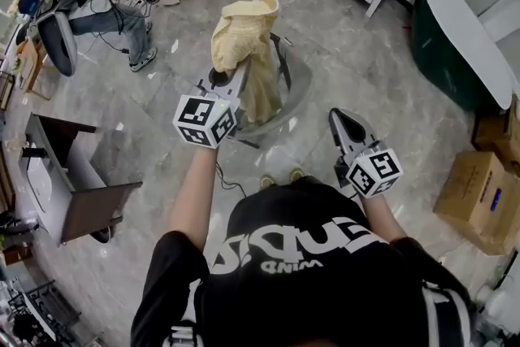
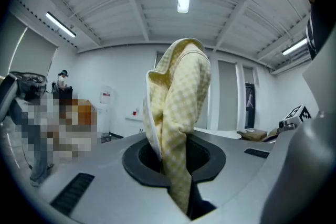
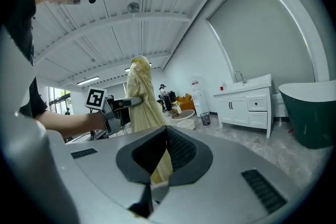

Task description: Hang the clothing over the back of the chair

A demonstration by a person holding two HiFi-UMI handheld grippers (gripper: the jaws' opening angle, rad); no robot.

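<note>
Our left gripper (image 1: pixel 240 73) pinches the yellow checked clothing (image 1: pixel 244 28) tight between its jaws, which are almost closed. The clothing sticks up above the jaws in a bunch and also hangs down below them. It is held up right by the chair (image 1: pixel 296 85), and we cannot tell if it touches the chair. Our right gripper (image 1: pixel 341 119) is off to the side, apart from the clothing. Its jaws are pressed together with nothing in them.
</note>
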